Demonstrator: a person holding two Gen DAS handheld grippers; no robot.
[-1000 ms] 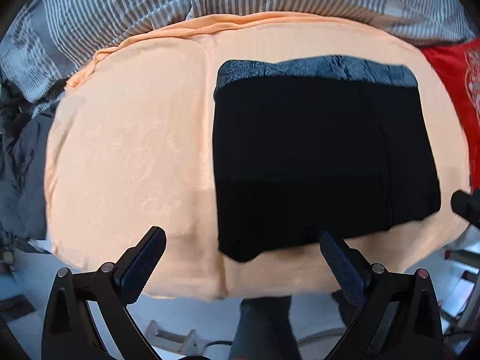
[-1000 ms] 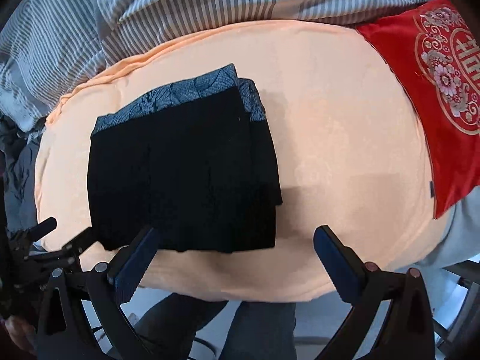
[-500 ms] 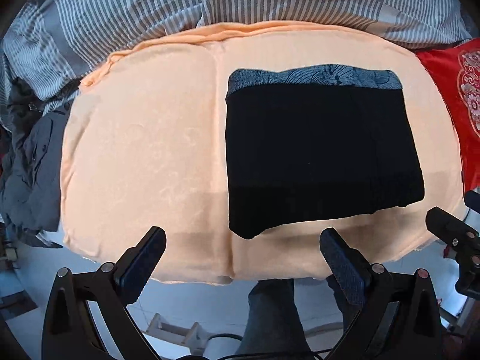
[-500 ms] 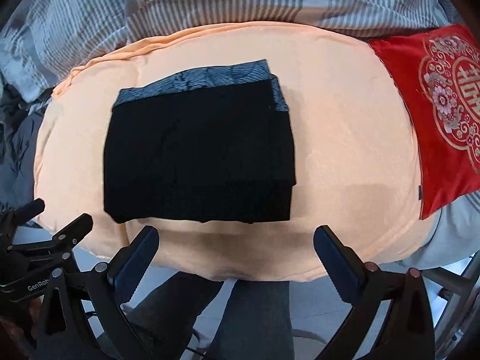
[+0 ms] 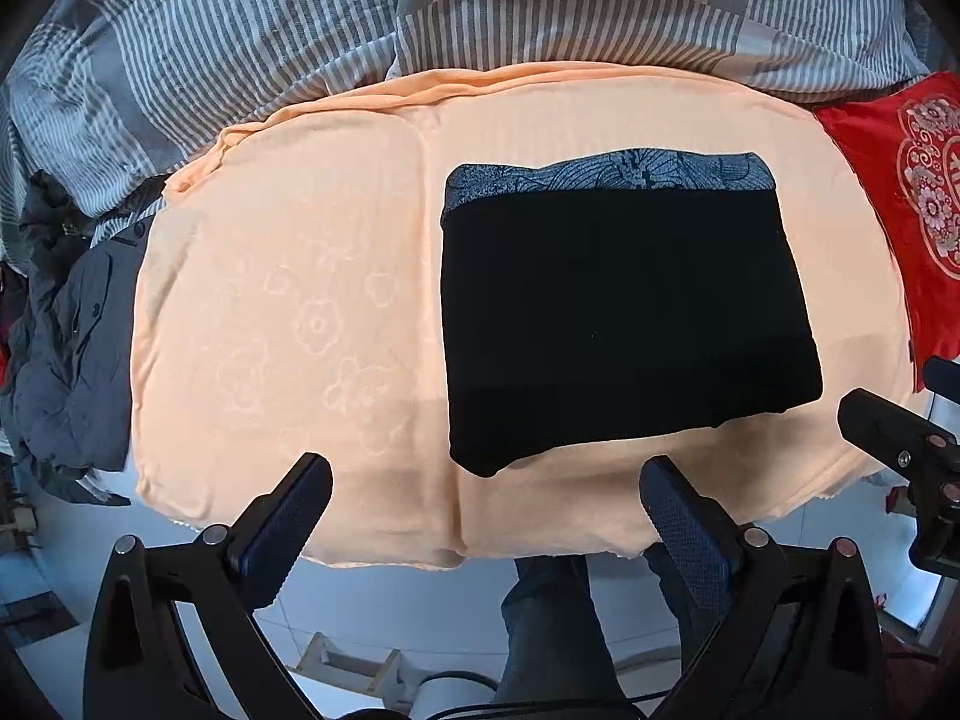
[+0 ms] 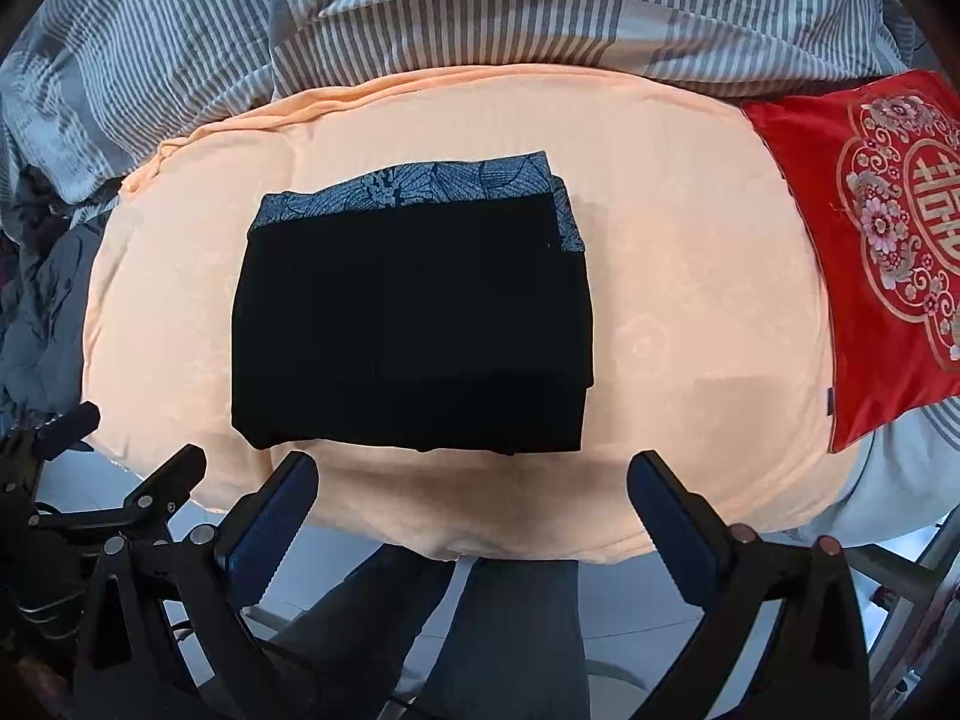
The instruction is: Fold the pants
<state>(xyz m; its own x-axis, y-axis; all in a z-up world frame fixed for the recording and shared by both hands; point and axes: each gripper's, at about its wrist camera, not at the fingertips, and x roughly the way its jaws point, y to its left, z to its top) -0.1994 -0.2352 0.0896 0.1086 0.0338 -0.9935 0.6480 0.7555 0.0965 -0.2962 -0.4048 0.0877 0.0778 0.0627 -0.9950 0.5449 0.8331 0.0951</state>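
The black pants [image 5: 624, 312] [image 6: 414, 318] lie folded into a compact rectangle on the peach blanket [image 5: 288, 312] [image 6: 678, 312], with a blue-grey patterned waistband along the far edge. My left gripper [image 5: 486, 516] is open and empty, held above the blanket's near edge, short of the pants. My right gripper [image 6: 474, 510] is open and empty too, just in front of the pants' near edge. The right gripper's finger [image 5: 888, 426] shows at the right of the left wrist view; the left gripper's fingers [image 6: 168, 480] show at the lower left of the right wrist view.
A grey striped duvet [image 5: 480, 6] [image 6: 480, 6] lies behind the blanket. A red embroidered cushion [image 6: 870, 252] [image 5: 906, 192] sits at the right. Dark clothes [image 5: 66, 348] are heaped at the left. A person's legs [image 6: 480, 630] stand below, on a pale floor.
Both grippers have drawn back and up from the bed, so the folded pants look smaller and farther. The pants have stayed in place.
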